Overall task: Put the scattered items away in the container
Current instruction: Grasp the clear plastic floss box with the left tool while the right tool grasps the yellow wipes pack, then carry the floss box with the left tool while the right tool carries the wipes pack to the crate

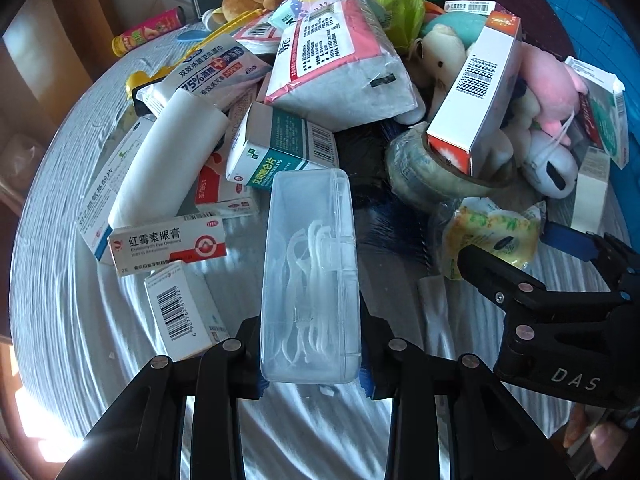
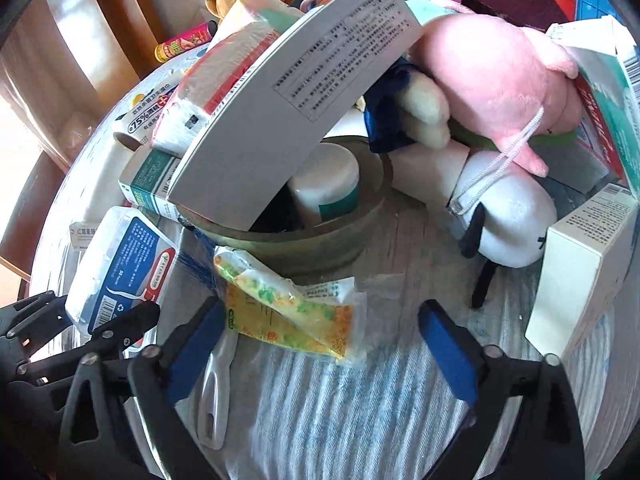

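My left gripper [image 1: 312,372] is shut on a clear plastic floss-pick box [image 1: 310,276] and holds it above the cloth; the box also shows in the right wrist view [image 2: 116,272], label side up. My right gripper [image 2: 320,340] is open, its blue pads [image 2: 448,348] on either side of a yellow-green tissue packet [image 2: 288,312]; the packet shows in the left wrist view [image 1: 496,236] too, with the right gripper [image 1: 520,256] around it. A round glass bowl [image 2: 320,236] holds a white jar [image 2: 326,184] and a long white box [image 2: 288,112]. The bowl shows in the left wrist view [image 1: 416,168].
Medicine boxes [image 1: 168,244], a wipes pack [image 1: 208,68], a pink tissue pack [image 1: 340,60], plush toys [image 2: 496,72] and a white box [image 2: 580,272] crowd the striped cloth [image 2: 340,412]. A white toothbrush-like handle [image 2: 216,392] lies by my right gripper's left finger.
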`<state>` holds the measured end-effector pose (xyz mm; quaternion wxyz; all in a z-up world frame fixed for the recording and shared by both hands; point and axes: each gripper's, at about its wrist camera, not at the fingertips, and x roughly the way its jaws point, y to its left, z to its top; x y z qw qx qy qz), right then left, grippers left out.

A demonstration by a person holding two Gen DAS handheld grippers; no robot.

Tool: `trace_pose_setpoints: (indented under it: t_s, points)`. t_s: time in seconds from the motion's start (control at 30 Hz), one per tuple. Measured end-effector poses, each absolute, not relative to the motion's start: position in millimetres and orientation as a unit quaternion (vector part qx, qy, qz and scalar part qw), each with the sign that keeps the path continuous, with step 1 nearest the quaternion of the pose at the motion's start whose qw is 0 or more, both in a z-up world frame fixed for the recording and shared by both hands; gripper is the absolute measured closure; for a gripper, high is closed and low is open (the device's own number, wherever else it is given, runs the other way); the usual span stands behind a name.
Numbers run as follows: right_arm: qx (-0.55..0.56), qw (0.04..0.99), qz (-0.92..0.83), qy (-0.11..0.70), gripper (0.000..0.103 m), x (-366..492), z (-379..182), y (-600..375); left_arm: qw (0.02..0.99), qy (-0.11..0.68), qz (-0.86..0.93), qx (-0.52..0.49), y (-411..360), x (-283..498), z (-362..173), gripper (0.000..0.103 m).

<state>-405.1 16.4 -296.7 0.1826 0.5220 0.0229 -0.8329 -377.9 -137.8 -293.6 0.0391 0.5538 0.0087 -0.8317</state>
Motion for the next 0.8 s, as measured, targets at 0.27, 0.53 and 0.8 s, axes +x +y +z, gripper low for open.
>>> trace_pose_setpoints:
  t_s: [0.27,0.53,0.8]
  points:
    - [0.508,0.224,-0.831,0.035,0.07,-388,-272,16,0.056,0.017,-0.842,0.537,-124,-369,-276,0.071]
    - [0.469,0.234,-0.85,0.039,0.075,-382,-221,27,0.071,0.024,-0.866,0.494,-105,-350,-225,0.071]
    - [0.406,0.21,-0.888,0.034,0.075,-365,-152,33,0.045,0.011,-0.895,0.444,-93,-343,-167,0.071]
